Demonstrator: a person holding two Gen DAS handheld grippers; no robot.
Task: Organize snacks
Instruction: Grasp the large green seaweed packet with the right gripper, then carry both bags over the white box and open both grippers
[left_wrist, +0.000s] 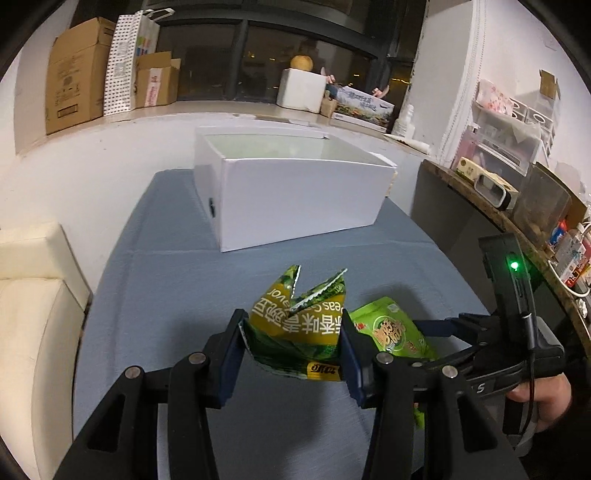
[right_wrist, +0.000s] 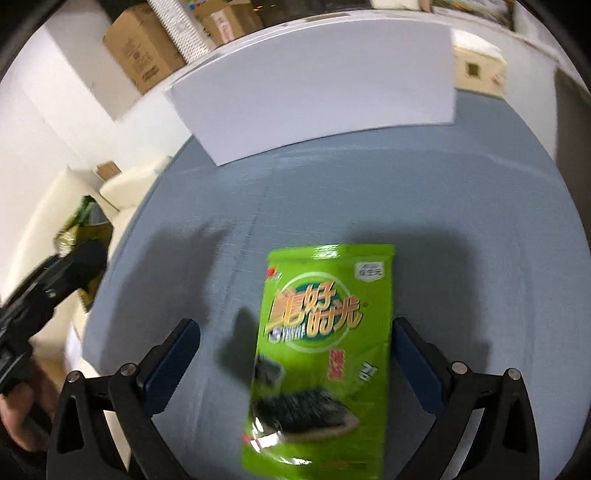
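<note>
My left gripper (left_wrist: 291, 326) is shut on a yellow-green pea snack bag (left_wrist: 295, 325), crumpled between the fingers and held above the blue tablecloth. A bright green seaweed snack bag (right_wrist: 321, 354) lies flat on the cloth between the wide-open fingers of my right gripper (right_wrist: 295, 343), which touch nothing. It also shows in the left wrist view (left_wrist: 391, 328), just right of my left gripper. The open white box (left_wrist: 295, 184) stands at the far end of the table; in the right wrist view the white box (right_wrist: 314, 85) is ahead of the seaweed bag.
The blue tablecloth (left_wrist: 166, 277) covers the table. A cream chair (left_wrist: 33, 314) stands to the left. A cluttered wooden shelf (left_wrist: 517, 206) runs along the right. Cardboard boxes (left_wrist: 77, 70) sit on the window ledge behind.
</note>
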